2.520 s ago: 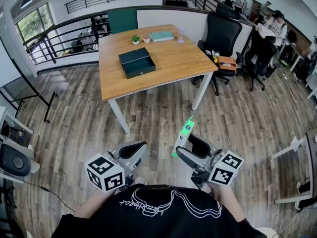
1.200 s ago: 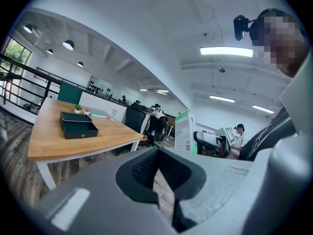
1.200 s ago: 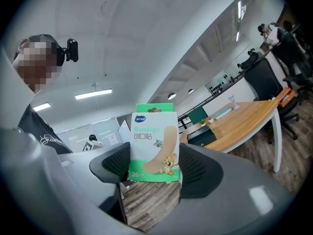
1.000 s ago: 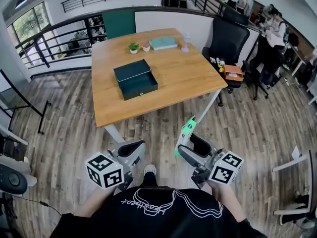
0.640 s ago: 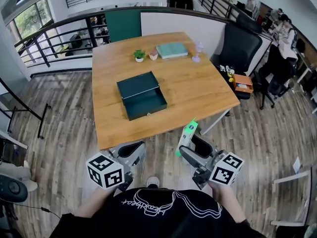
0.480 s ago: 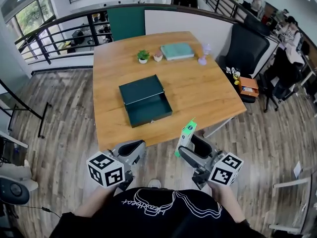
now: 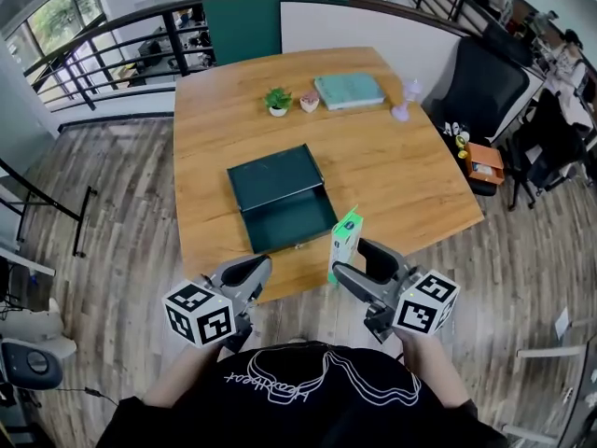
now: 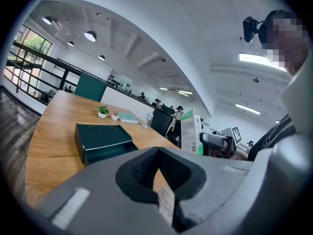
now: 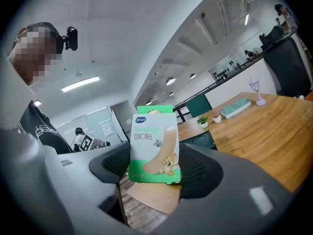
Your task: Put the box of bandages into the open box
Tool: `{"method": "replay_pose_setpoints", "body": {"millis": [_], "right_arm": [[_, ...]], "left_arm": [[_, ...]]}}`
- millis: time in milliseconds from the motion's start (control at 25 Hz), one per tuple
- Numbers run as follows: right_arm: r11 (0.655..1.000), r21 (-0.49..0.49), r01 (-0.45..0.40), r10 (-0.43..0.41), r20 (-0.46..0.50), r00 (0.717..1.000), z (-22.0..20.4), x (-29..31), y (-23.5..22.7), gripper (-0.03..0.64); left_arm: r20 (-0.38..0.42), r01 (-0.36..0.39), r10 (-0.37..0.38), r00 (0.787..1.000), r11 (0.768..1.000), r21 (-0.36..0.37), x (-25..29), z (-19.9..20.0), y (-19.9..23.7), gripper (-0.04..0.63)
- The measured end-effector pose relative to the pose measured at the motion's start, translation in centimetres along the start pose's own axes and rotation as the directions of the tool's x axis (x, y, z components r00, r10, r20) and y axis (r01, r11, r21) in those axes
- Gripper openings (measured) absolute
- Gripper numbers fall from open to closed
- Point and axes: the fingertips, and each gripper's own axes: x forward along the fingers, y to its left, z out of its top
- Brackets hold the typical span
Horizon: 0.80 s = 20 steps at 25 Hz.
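Wooden table [image 7: 410,175] bears open box [image 7: 280,199], plant [image 7: 277,99], book [image 7: 349,90]; right gripper [image 7: 357,264] grips bandage box [image 7: 344,241], left gripper [image 7: 250,269] closed

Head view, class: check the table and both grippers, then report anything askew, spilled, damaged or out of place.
Nothing stands out. The open box sits flat on the table, empty, nothing spilled. The right gripper holds the box of bandages upright; the left gripper is shut and empty.

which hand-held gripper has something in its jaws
The right hand-held gripper: it is shut on the green-and-white box of bandages. The left hand-held gripper is closed with nothing between its jaws.
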Motion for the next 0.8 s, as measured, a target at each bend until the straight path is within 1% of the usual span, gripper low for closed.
{"method": "replay_pose_setpoints", "body": {"millis": [120,240,440,640,800], "right_arm": [[0.999,-0.035,-0.022,0.021,-0.009,1.000,0.8,1.1,-0.6,0.333],[0.997,-0.062,-0.045,0.043,-0.026,0.999,1.5,2.2,-1.3,0.333],[0.991,-0.087,-0.106,0.096,-0.107,0.990,2.1,4.5,-2.8,0.331],[0.980,-0.089,-0.180,0.158,-0.211,0.965,1.7,7.4,-4.6,0.330],[0.959,-0.145,-0.245,0.188,-0.320,0.928,1.2,9.6,-5.4,0.330]], "left_arm": [[0.011,-0.011,0.010,1.000,1.000,0.005,0.4,0.3,0.8,0.000],[0.023,-0.035,0.035,0.999,0.999,-0.006,0.5,0.4,1.4,0.000],[0.039,-0.096,0.098,0.994,0.994,-0.050,1.1,0.9,2.5,0.000],[0.062,-0.166,0.173,0.983,0.980,-0.106,1.8,1.4,3.7,0.000],[0.091,-0.219,0.234,0.968,0.964,-0.150,1.9,1.9,4.5,0.000]]}}
